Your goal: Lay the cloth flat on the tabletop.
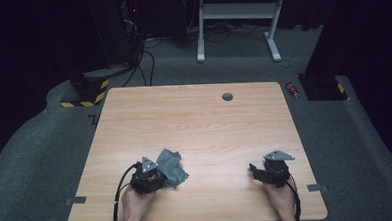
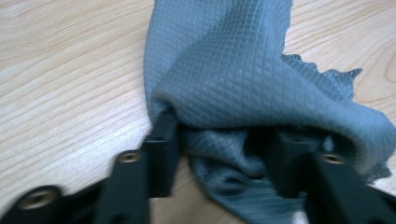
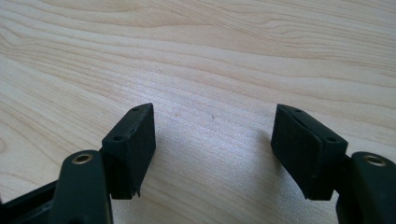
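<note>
A crumpled grey-blue cloth (image 1: 173, 166) with a quilted weave lies near the front left of the wooden table (image 1: 194, 120). My left gripper (image 1: 161, 177) is pushed into its near edge. In the left gripper view the cloth (image 2: 224, 70) drapes over both jaw tips and bunches between them, while the left gripper (image 2: 224, 137) stands wide open. My right gripper (image 1: 255, 169) rests at the front right, well apart from the cloth. The right gripper view shows this gripper (image 3: 212, 135) open over bare wood with nothing between its jaws.
A round grey grommet (image 1: 227, 96) sits in the table's far edge. Grey tape tabs (image 1: 76, 200) (image 1: 315, 187) mark the front corners. On the carpet lie a red can (image 1: 292, 90), a yellow-black striped base (image 1: 85, 93) and a white desk frame (image 1: 237, 11).
</note>
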Demonstrator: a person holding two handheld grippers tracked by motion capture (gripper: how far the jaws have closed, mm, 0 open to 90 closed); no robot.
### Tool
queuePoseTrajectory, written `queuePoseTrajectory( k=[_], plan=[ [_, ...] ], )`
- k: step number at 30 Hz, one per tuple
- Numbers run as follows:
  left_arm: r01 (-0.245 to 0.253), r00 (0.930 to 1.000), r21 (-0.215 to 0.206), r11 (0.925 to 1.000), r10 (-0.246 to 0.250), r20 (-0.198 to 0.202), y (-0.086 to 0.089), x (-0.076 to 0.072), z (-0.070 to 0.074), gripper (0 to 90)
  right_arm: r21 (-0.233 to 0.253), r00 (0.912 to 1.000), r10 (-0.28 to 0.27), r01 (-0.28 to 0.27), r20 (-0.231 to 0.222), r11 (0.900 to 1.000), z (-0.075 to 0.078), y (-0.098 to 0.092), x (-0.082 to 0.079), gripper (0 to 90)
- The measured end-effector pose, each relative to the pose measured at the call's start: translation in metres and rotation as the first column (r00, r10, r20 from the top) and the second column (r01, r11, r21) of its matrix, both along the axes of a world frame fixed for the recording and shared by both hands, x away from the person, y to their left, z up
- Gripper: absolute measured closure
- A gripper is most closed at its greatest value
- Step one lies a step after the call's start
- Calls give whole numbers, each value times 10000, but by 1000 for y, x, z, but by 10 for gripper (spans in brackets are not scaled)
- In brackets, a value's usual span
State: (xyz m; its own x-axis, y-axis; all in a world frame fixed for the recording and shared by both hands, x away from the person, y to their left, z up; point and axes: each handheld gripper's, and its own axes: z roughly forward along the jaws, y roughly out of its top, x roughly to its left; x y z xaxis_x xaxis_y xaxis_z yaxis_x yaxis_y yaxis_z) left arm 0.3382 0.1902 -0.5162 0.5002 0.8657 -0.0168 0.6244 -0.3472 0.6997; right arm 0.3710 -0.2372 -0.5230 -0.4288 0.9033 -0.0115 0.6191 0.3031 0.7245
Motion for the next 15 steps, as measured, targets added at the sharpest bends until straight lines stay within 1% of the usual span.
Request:
queuePoseTrajectory(
  k=[3, 7, 11, 15],
  plan=[
    [44, 9999, -150, 9999, -45, -116, -1, 1, 0, 698, 1, 10000, 0, 0, 0, 10000, 0, 0, 0, 305],
    [125, 9999, -217, 9997, -127, -102, -1, 3, 1, 783, 3, 10000, 0, 0, -1, 10000, 0, 0, 0, 305],
    [122, 9999, -435, 9990, -122, 7, -2, 2, 1, 812, 1, 10000, 0, 0, 0, 10000, 0, 0, 0, 305],
    [218, 9997, -661, 9976, -209, 135, -5, 3, 5, 824, 3, 10000, -1, 1, -1, 10000, 0, 0, 0, 305]
  ],
)
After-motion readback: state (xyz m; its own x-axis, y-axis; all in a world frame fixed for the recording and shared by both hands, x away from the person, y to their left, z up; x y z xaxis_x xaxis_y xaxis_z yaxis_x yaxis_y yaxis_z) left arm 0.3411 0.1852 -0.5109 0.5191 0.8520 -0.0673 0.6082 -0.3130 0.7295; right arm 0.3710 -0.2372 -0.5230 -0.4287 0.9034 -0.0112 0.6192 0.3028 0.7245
